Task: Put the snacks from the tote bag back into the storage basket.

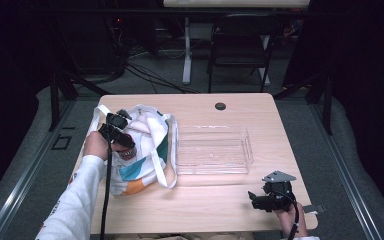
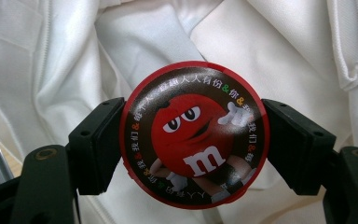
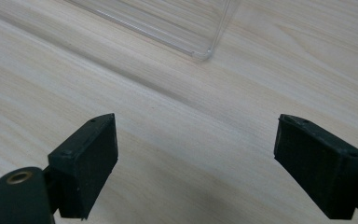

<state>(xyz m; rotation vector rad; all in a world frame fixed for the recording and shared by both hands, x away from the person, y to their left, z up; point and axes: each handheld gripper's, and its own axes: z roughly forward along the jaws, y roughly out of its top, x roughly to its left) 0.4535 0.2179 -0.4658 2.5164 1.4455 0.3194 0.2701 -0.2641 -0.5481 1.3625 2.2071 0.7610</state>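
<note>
Left of high view: left gripper (image 1: pixel 125 145) lowered into mouth of white tote bag (image 1: pixel 147 150), bag lying left of centre on table (image 1: pixel 230 200). Left gripper view: jaws closed against opposite edges of round red candy tin (image 2: pixel 195 134), lid face-on at frame centre, white bag fabric behind. Centre: clear plastic tray (image 1: pixel 214 150) seen just beside bag. Lower right: right gripper (image 1: pixel 254 198) held low over bare wood; jaws spread wide, nothing gripped or touched.
</note>
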